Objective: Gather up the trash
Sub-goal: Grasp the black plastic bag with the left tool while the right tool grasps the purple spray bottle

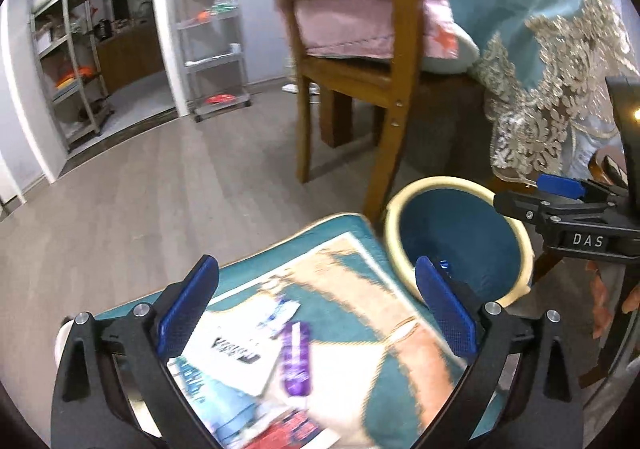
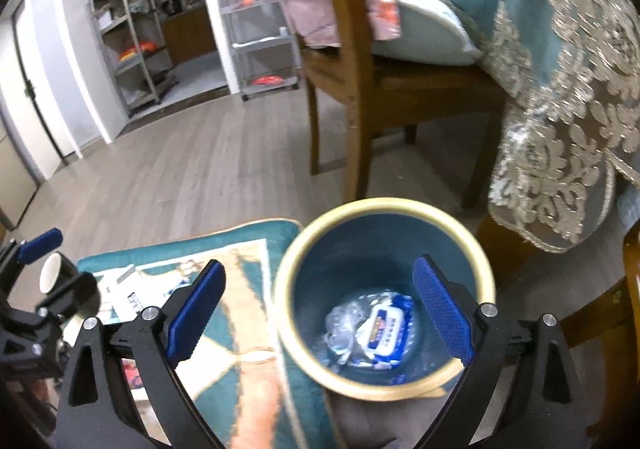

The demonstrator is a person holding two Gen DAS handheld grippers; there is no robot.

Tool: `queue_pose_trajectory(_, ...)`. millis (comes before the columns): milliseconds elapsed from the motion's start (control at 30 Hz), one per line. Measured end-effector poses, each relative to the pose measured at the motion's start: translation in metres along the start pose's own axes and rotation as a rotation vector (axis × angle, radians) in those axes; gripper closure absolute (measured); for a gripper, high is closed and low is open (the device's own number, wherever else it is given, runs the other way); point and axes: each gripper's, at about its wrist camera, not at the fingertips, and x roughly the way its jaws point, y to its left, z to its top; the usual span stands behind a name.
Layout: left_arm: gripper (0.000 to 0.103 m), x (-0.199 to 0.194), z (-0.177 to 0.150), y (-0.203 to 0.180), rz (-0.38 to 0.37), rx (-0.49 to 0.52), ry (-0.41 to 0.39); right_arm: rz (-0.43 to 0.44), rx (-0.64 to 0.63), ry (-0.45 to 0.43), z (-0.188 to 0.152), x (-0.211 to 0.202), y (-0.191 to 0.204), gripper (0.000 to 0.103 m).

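We see a blue-and-white wipes packet point(image 2: 386, 331) lying with clear plastic in the bottom of the round teal bin with a cream rim point(image 2: 486, 281), under our right gripper point(image 2: 318, 309), released and empty, while our left gripper point(image 1: 316, 313), also released, hangs at nine o'clock over the purple wrapper point(image 1: 296, 359) and papers point(image 1: 232, 353) on the teal patterned rug point(image 1: 360, 289).

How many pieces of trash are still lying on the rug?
About 4: a purple wrapper, a white paper beside it, a light blue packet and a red wrapper nearest the camera. The gripper may hide others.
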Motion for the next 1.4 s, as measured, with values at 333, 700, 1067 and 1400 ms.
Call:
queue_pose_trajectory(333,0.006,-0.056,-0.035,0.082,0.116,-0.061,-0.006,0.103,-0.073,0.031,-0.011,0.009,0.085,0.008)
queue_pose_trajectory(700,0.006,-0.071,-0.121,0.156,0.226,-0.105,0.152,0.106,-0.110,0.163,-0.040,0.054,0.143,0.008)
queue_pose_trajectory(1067,0.007,-0.022,-0.183,0.186,0.230,-0.264,0.440,0.069,-0.118,0.312,-0.076,0.100,0.164,0.008)
queue_pose_trajectory(1400,0.040,-0.005,-0.201,0.194,0.193,-0.312,0.556,0.088,-0.133,0.392,-0.092,0.125,0.177,0.011)
